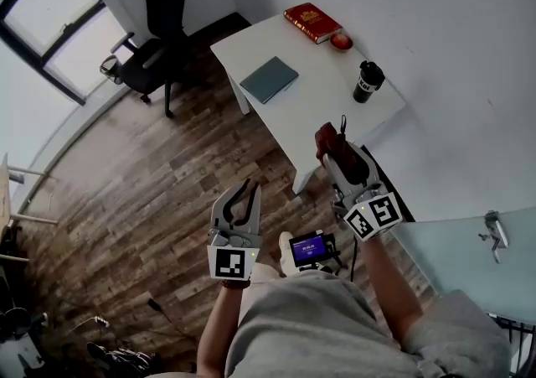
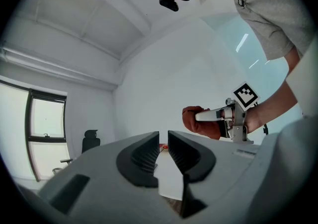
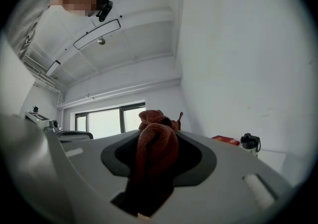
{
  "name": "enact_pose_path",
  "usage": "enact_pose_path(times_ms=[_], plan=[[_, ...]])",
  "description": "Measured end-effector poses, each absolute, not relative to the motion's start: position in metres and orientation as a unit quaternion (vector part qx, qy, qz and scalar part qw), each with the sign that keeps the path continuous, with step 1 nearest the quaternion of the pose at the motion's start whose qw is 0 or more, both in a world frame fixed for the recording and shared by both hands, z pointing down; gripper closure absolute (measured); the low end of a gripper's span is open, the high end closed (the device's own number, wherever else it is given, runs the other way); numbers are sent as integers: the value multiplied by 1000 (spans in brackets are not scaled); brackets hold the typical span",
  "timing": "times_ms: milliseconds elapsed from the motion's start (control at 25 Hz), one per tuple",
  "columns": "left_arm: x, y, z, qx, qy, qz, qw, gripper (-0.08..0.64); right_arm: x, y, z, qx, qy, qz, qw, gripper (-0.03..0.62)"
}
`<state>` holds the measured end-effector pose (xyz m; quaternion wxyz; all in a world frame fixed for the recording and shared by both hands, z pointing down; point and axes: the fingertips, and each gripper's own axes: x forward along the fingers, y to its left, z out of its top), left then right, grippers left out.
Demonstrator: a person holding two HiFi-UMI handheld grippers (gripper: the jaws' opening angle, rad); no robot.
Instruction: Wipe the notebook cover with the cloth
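Note:
The grey-blue notebook [image 1: 269, 79] lies flat on the white table [image 1: 335, 100], well ahead of both grippers. My right gripper [image 1: 335, 148] is shut on a bunched rust-red cloth [image 1: 327, 138], held in the air short of the table's near edge. In the right gripper view the cloth [image 3: 155, 148] fills the gap between the jaws and sticks out past the tips. My left gripper [image 1: 245, 192] hangs over the wooden floor, jaws almost touching with nothing between them; the left gripper view shows a thin slit at the left gripper [image 2: 163, 136] and the cloth [image 2: 201, 121] beyond.
On the table's far end lie a red book [image 1: 312, 22] and a small red bowl [image 1: 341, 41]; a black tumbler [image 1: 367, 81] stands near its right edge. A black office chair [image 1: 159, 33] stands left of the table. White walls close in on the right.

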<state>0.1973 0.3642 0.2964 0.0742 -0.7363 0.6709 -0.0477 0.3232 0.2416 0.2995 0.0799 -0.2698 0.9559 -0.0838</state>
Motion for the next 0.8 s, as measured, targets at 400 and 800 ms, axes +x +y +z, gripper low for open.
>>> enact_pose_path(times_ms=[400,800], plan=[[113,276,336,-774,631,-37,40,444,239,152,312,-295,950,-93,41,417],[5,187,359,-811,582,-42,45,425,153,73,305,-361,930,-61,-2,417]])
